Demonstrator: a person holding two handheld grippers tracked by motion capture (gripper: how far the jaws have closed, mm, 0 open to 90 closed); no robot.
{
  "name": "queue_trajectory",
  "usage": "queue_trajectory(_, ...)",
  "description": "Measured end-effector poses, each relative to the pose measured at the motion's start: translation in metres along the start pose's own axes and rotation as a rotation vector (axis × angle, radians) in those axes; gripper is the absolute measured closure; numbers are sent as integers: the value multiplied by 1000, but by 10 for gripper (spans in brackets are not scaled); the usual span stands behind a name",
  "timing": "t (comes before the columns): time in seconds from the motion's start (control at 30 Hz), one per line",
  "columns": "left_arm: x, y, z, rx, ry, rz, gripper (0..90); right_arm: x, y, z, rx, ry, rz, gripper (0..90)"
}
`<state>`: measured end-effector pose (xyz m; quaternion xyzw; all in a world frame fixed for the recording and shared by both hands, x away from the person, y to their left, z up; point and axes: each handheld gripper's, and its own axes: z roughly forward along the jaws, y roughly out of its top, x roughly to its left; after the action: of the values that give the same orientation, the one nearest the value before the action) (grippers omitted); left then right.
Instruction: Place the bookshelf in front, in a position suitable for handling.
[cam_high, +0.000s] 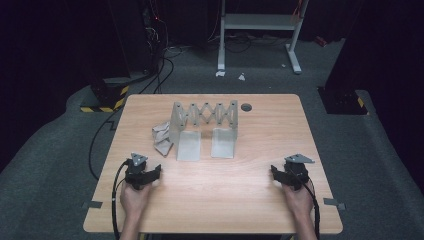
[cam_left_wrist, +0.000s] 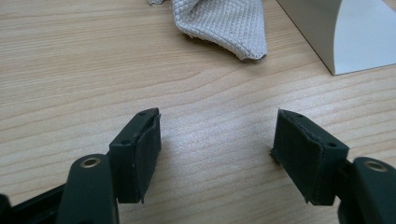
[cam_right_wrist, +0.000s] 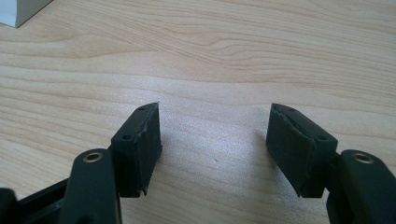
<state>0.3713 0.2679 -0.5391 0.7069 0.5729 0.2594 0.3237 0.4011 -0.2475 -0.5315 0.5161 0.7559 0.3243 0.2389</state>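
Dark floor and cables surround a pale wood-grain counter (cam_high: 215, 200). Near its front left edge a hand rests holding the left gripper (cam_high: 143, 172), whose jaws stand spread wide with only bare wood between them, as the left gripper view (cam_left_wrist: 217, 144) shows. Ahead of this gripper and a little to its right lies a crumpled grey waffle-weave cloth (cam_high: 161, 137), apart from the jaws; in the left gripper view the cloth (cam_left_wrist: 219, 25) sits beyond the fingertips. Just right of the cloth and touching it stands a grey accordion rack (cam_high: 205, 125) with two upright panels, well ahead of both grippers. Near the front right edge the other hand holds the right gripper (cam_high: 289, 176), its jaws likewise spread over bare wood (cam_right_wrist: 215, 144).
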Motion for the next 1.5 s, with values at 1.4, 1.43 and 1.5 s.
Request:
queue_trajectory(1.4, -7, -3, -8, -33, -70, 17, 355, 4, -8, -10, -12, 36, -23, 533)
queue_trajectory(1.43, -8, -3, -9, -38, -76, 19, 359, 4, -8, -10, -13, 46, -25, 538)
queue_trajectory(1.5, -10, -3, -10, -56, -78, 21, 378, 5, -7, -10, -15, 73, -18, 570)
